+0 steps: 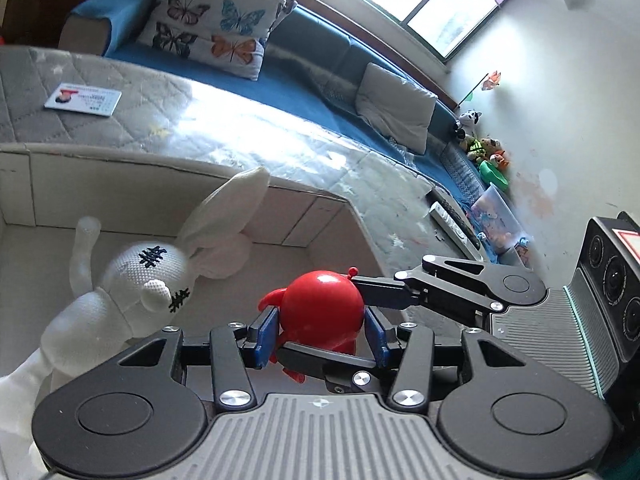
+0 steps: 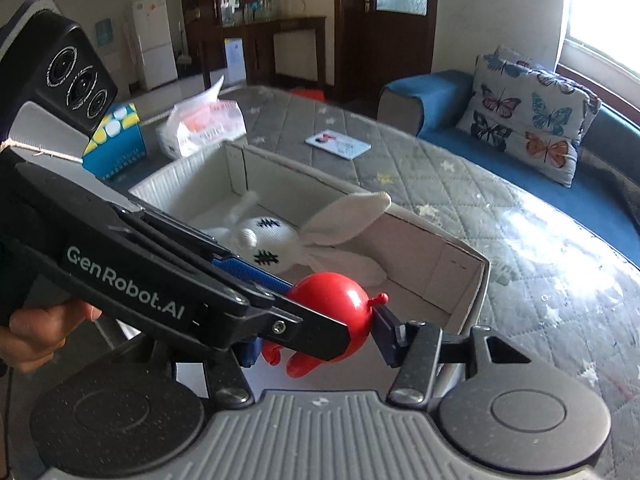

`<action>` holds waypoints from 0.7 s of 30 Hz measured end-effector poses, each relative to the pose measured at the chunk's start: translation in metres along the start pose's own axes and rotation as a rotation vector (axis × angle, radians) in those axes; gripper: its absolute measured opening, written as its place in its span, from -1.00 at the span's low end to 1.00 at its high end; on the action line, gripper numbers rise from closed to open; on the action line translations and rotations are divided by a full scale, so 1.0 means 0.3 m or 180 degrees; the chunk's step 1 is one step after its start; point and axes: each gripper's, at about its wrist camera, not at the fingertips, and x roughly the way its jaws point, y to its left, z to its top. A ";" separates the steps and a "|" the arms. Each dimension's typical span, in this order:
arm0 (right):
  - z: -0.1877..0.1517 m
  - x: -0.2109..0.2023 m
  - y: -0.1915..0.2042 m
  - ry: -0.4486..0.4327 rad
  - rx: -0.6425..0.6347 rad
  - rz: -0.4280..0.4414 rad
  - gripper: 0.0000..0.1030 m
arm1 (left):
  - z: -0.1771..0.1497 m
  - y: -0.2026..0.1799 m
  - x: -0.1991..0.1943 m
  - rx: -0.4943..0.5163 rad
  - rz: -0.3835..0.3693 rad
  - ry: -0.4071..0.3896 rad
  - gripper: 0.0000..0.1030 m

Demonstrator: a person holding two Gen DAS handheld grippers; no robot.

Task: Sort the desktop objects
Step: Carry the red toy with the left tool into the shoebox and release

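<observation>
Centrally, one red toy (image 1: 322,308) sits gripped from both sides at once. Left gripper (image 1: 322,330): its blue pads (image 1: 267,332) press the toy's flanks, so it is clamped on the toy. Right gripper (image 2: 316,338): seen in the left wrist view entering from the right, one finger (image 1: 380,290) meets the toy's upper side near its small knob and another passes beneath — it too is closed on the toy.

Position: the toy hangs over the near end of one open cardboard box (image 2: 432,236), just inside the near rim, clear of the floor of the box as far as can be seen.

Contents: one white rabbit doll (image 1: 152,276) lies in the box beside the toy, its ear (image 2: 348,210) draped over the far wall. The stretch of box floor between doll and right-hand wall is bare.

Surroundings: the box rests on a grey quilted surface (image 2: 500,208), with open quilt beyond its far wall and to its right. On that surface lie one card (image 2: 338,143), one plastic bag (image 2: 202,124) and one blue-and-yellow carton (image 2: 116,140), all well apart from the box rim. One butterfly cushion (image 2: 528,114) stands on the blue sofa (image 2: 424,92) behind. A hand (image 2: 36,336) grips the left gripper's handle.
</observation>
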 end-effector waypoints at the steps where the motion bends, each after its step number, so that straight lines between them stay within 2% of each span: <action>1: 0.000 0.010 -0.004 0.0027 -0.0009 -0.0002 0.09 | 0.004 0.007 0.008 -0.0017 -0.0005 0.0008 -0.03; 10: 0.007 0.091 -0.033 0.0246 -0.0069 -0.0073 0.11 | 0.008 0.046 0.079 -0.0225 -0.0038 0.0100 -0.03; 21: 0.009 0.100 -0.031 0.0212 -0.0056 -0.0106 0.16 | 0.016 0.069 0.065 -0.0432 -0.0059 0.0038 -0.03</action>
